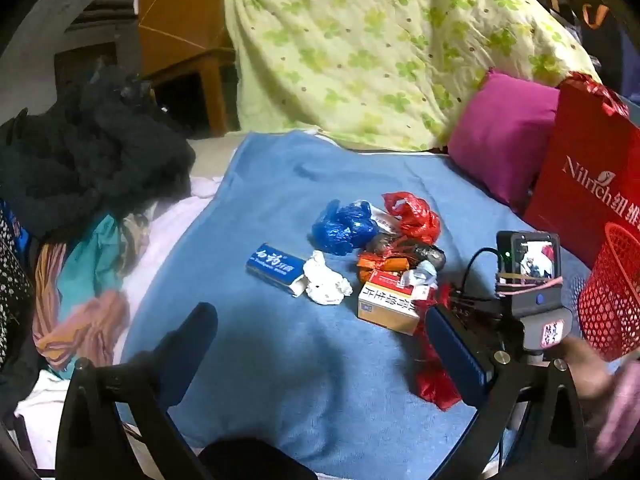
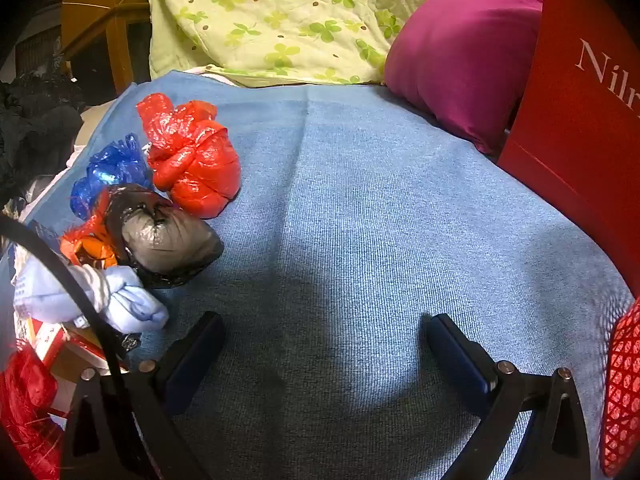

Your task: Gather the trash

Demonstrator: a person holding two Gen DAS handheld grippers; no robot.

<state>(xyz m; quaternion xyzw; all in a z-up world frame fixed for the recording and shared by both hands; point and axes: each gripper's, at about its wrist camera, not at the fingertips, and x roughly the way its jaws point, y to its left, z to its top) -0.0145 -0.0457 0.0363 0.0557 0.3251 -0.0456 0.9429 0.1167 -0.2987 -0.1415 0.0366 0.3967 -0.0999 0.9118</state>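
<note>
A pile of trash lies on a blue blanket (image 1: 280, 360): a blue toothpaste box (image 1: 274, 267), a crumpled white tissue (image 1: 326, 285), a blue plastic bag (image 1: 345, 227), a red plastic bag (image 1: 412, 216), a grey-black bag (image 2: 170, 236) and a cardboard medicine box (image 1: 386, 307). My left gripper (image 1: 320, 332) is open and empty, in front of the pile. My right gripper (image 2: 322, 340) is open and empty over bare blanket, right of the pile. The red and blue bags also show in the right wrist view (image 2: 192, 160), (image 2: 110, 174). A red mesh basket (image 1: 612, 296) stands at the right.
A red paper bag (image 1: 580, 184) and a magenta pillow (image 1: 504, 136) stand at the back right. A green floral quilt (image 1: 380, 48) is heaped behind. Dark and coloured clothes (image 1: 80, 184) lie at the left. The right gripper's body with its camera (image 1: 528, 280) shows in the left wrist view.
</note>
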